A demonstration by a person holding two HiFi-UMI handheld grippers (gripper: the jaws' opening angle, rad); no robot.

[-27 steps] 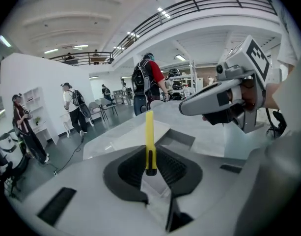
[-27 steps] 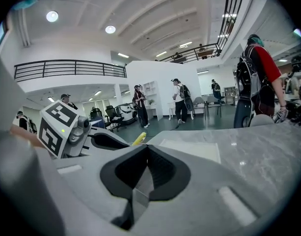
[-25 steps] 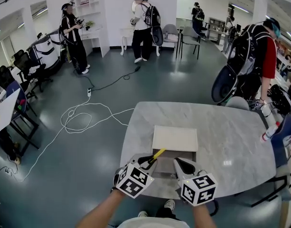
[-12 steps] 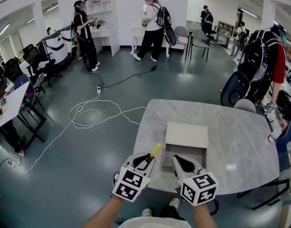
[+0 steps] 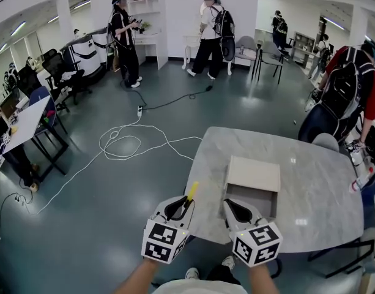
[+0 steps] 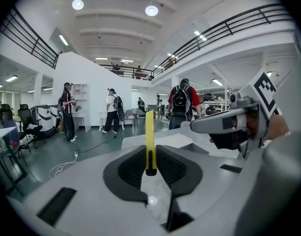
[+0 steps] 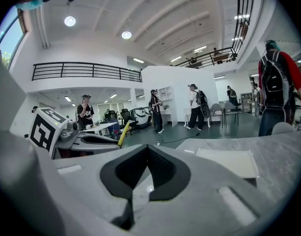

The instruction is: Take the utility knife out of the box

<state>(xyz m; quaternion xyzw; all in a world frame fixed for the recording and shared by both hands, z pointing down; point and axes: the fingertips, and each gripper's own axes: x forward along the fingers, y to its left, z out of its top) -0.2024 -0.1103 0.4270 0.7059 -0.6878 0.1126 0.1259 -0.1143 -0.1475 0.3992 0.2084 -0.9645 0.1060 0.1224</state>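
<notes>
Left tongs [image 5: 185,205] clamp the yellow utility knife [image 5: 191,192], already out of the box [image 5: 253,174], just past the surface's [image 5: 315,188] left edge. Right tongs [image 5: 232,208] closed, empty. We'd hold firm, blade end away, and set it flat beside the box.

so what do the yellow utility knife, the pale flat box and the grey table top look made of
Yellow utility knife: likely plastic, smooth even colour with a black end. Pale beige box: probably cardboard, matt and flat. Grey table top: marble-look, pale veining, slight sheen; stone or laminate can't be told.
</notes>
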